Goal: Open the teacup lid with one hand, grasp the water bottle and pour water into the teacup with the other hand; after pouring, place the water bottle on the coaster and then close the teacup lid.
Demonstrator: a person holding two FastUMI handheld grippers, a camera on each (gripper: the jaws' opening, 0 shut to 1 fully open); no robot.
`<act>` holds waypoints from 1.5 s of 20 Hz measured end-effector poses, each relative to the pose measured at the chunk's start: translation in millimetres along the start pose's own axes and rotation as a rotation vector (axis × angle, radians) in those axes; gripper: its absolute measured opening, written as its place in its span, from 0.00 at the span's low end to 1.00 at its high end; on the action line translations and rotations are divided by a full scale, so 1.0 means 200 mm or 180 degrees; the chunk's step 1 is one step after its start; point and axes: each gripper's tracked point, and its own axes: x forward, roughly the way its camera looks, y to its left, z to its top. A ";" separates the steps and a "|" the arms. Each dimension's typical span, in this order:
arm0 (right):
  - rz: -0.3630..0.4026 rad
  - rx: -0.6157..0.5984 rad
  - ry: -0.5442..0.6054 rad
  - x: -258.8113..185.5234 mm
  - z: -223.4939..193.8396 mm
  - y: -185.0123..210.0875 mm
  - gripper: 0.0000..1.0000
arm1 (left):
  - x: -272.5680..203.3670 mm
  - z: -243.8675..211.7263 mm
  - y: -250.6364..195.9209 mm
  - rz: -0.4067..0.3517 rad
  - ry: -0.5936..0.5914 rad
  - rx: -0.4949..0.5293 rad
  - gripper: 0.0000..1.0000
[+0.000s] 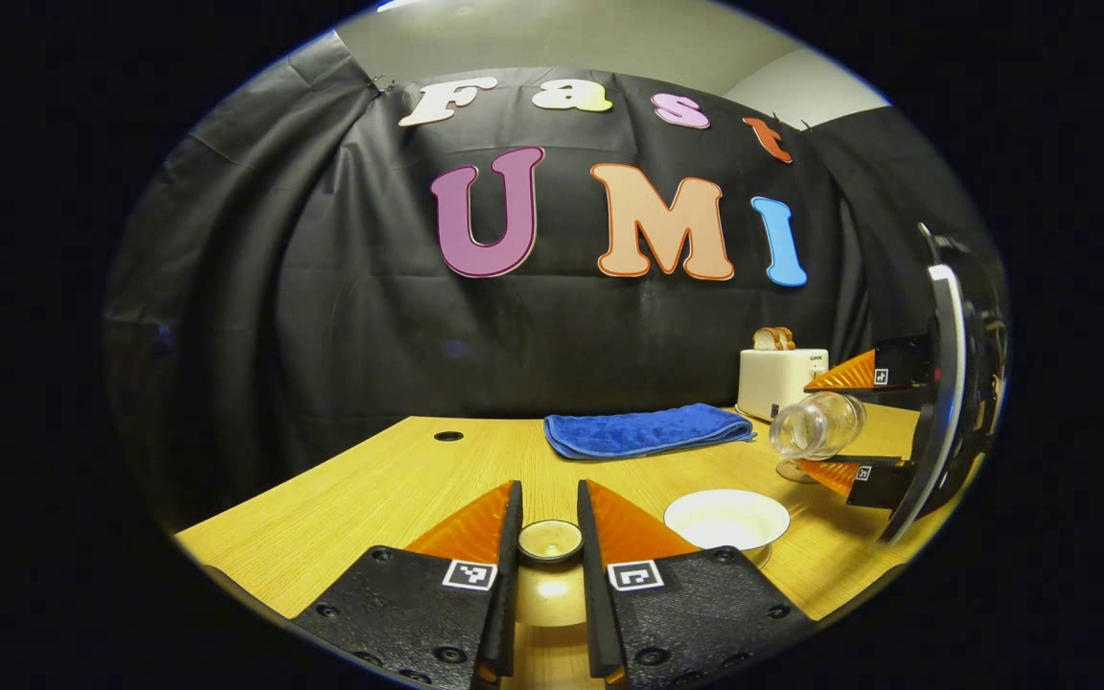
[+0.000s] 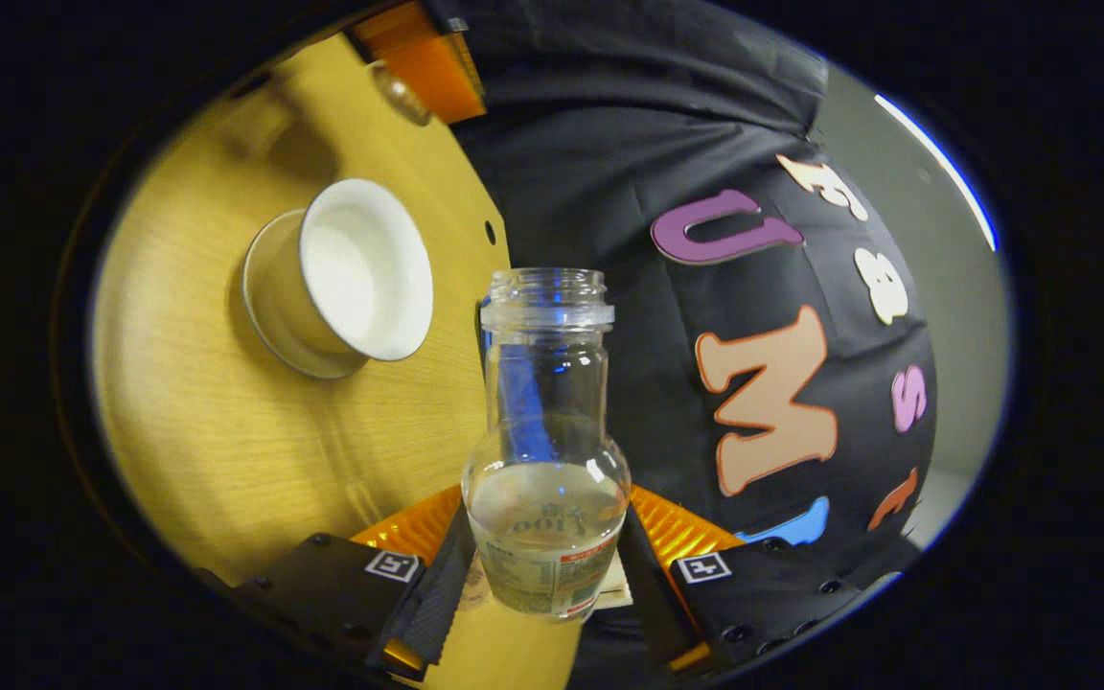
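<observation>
While the left gripper (image 1: pixel 549 498) sat low over the table (image 1: pixel 389 489) in the left gripper view, its two fingers were drawn in close on the knob of the lid (image 1: pixel 550 541), one on each side. The lid hung lifted between them, its round body showing below the knob. Just to the right stood the cup (image 1: pixel 726 518), uncovered, its white inside pale and wide. Farther back lay a folded blue cloth (image 1: pixel 646 430), and behind it, near the wall, a white toaster (image 1: pixel 780 380) with bread in its slot. At the right edge the right gripper (image 1: pixel 825 424) held the bottle (image 1: pixel 816 425) on its side, above and beyond the cup, one finger over it and one under.

When seen from the right gripper view, everything stood rolled over, with the table running up the left side. The right gripper (image 2: pixel 546 537) had its fingers pressed on the lower body of the bottle (image 2: pixel 546 450), whose open, capless mouth pointed away from the camera. A little clear water lay in the bottle's wide part. The cup (image 2: pixel 341 278) was to the upper left, on its saucer (image 2: pixel 269 316), well apart from the bottle's mouth. At the top edge a finger of the left gripper (image 2: pixel 427 57) showed with the lid's knob (image 2: pixel 397 91) beside it.
</observation>
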 end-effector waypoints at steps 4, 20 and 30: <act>0.0056 0.1033 0.0049 0.00 -0.07 -0.10 0.81 | 0.00 0.00 0.00 0.0000 0.0001 0.0000 0.27; 0.0133 0.3550 0.0296 0.15 -0.57 -0.21 0.80 | 0.00 0.00 0.01 0.0026 -0.0007 0.0002 0.27; 0.0093 0.3709 0.0299 0.26 -0.62 -0.16 0.81 | 0.00 0.00 0.01 0.0036 -0.0008 0.0003 0.27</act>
